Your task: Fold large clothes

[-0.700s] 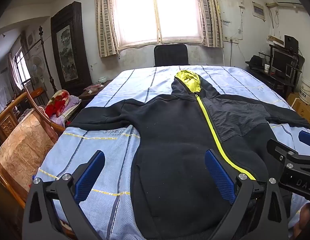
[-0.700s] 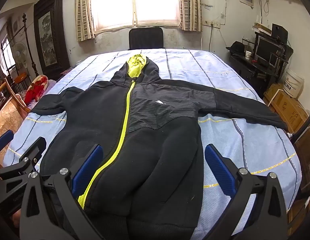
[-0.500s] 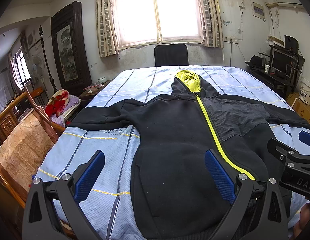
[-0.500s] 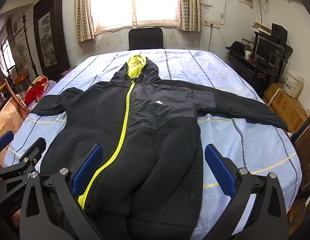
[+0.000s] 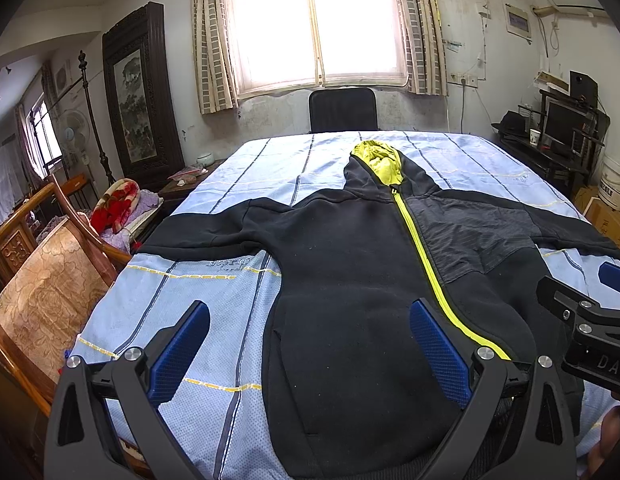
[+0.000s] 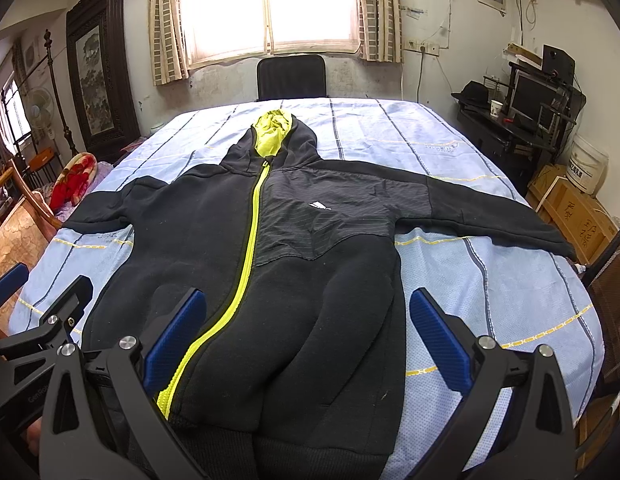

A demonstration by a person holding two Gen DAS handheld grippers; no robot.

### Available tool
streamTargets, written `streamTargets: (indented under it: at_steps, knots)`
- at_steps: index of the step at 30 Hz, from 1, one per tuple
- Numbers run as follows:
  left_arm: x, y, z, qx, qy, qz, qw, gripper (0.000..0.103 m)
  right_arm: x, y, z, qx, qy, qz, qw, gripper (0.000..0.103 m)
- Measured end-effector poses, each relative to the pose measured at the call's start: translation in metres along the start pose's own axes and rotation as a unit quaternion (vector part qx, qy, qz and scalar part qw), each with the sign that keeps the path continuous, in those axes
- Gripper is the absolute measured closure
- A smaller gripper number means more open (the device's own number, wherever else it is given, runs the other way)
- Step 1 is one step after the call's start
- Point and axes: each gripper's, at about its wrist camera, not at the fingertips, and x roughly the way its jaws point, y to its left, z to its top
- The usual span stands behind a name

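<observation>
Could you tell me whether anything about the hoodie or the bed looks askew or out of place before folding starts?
Nothing serious stands out. The black hoodie lies face up on the blue sheet, zipped, sleeves spread. Only its right sleeve cuff reaches the sheet's edge, and the lower front is slightly rumpled.

Both views are taken from the near hem end of the black hoodie (image 5: pixel 350 280), angled downward toward the window (image 5: pixel 318 24). The left wrist view is set left of the yellow zipper (image 5: pixel 426 256), the right wrist view right of it. Hoodie, bedsheet (image 6: pixel 490 288) and window are shared.
</observation>
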Motion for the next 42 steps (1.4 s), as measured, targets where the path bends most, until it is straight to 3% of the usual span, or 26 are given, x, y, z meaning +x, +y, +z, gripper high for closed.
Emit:
streamTargets:
  at_steps: [24,28,33,37,40,42]
  knots:
    - [0.011,0.003,-0.006,-0.002,0.002,0.000,1.0000,0.003,0.001,0.000,-0.001,0.002,0.003,0.004,1.000,0.004]
    - [0.004,0.005,-0.006,-0.001,0.004,-0.001,1.0000,0.003,0.003,-0.002,-0.004,0.011,0.007,0.024,1.000,0.004]
    - [0.014,0.012,-0.011,-0.010,0.032,-0.011,0.9994,0.003,0.005,-0.007,-0.010,0.021,0.009,0.045,0.999,0.004]
    - [0.028,0.030,-0.025,-0.033,0.079,-0.028,0.9959,0.003,0.009,-0.024,-0.020,0.019,0.020,0.021,0.999,0.004]
    - [0.032,0.036,-0.037,-0.018,0.061,-0.007,0.9980,0.003,0.014,-0.042,-0.035,0.021,0.033,0.008,0.999,0.004]
    - [0.037,0.035,-0.046,-0.009,0.080,-0.003,0.9968,0.003,0.019,-0.054,-0.047,0.029,0.050,0.005,0.998,0.004]
